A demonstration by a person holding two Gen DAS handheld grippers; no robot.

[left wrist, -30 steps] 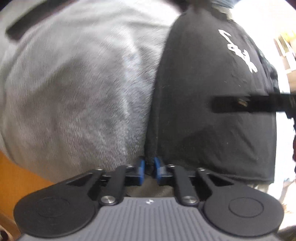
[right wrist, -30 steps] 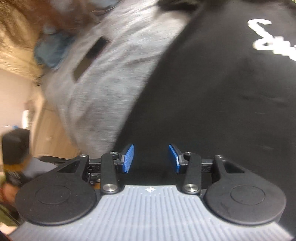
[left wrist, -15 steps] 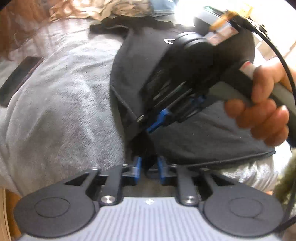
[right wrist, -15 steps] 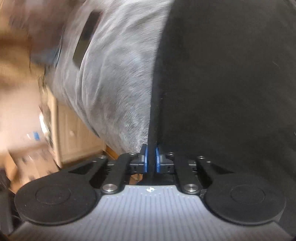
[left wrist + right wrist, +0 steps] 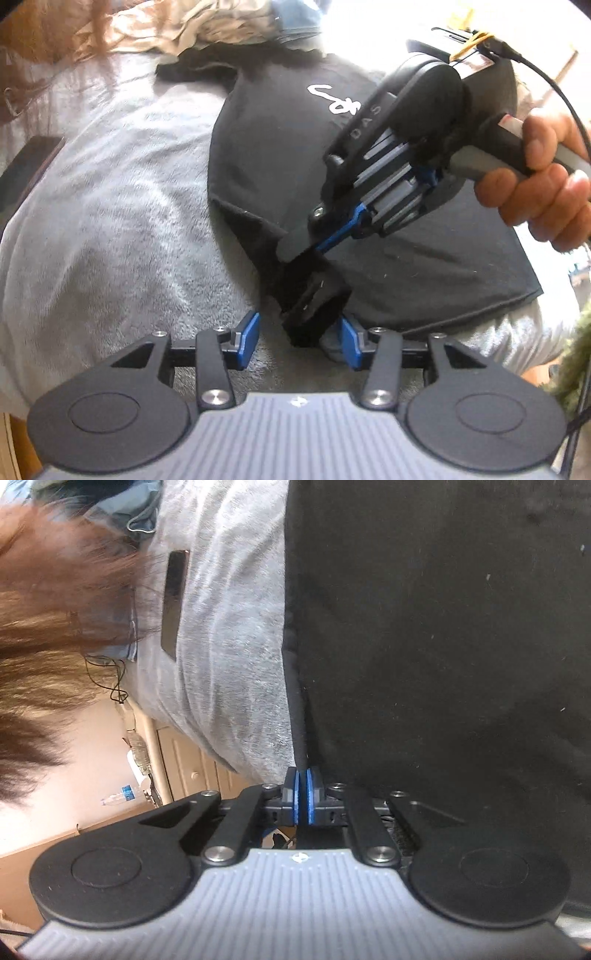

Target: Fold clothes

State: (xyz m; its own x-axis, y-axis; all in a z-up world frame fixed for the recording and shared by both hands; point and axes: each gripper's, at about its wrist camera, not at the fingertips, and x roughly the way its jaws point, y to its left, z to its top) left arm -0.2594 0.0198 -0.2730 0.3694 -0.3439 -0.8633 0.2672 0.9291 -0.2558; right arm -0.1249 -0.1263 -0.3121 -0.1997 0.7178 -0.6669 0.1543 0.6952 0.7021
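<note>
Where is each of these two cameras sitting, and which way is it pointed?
Left wrist: on the left gripper, looking down its open fingers at a black T-shirt on a grey blanket; the right gripper and the hand holding it show.
Right wrist: on the right gripper, shut on the shirt's edge; no hand shows.
Shared: T-shirt, blanket.

A T-shirt (image 5: 295, 155) lies spread on a blanket (image 5: 110, 221), its printed chest toward the far side and a heap of other clothes (image 5: 207, 26) behind it. The right gripper (image 5: 295, 254), held in a hand (image 5: 543, 184) coming in from the right, is clamped on a fold at the shirt's left edge, just ahead of the left gripper (image 5: 299, 338), whose jaws have just been opening and stand either side of that fold. A flat slab (image 5: 175, 603) rests on the blanket well left of the shirt.
</note>
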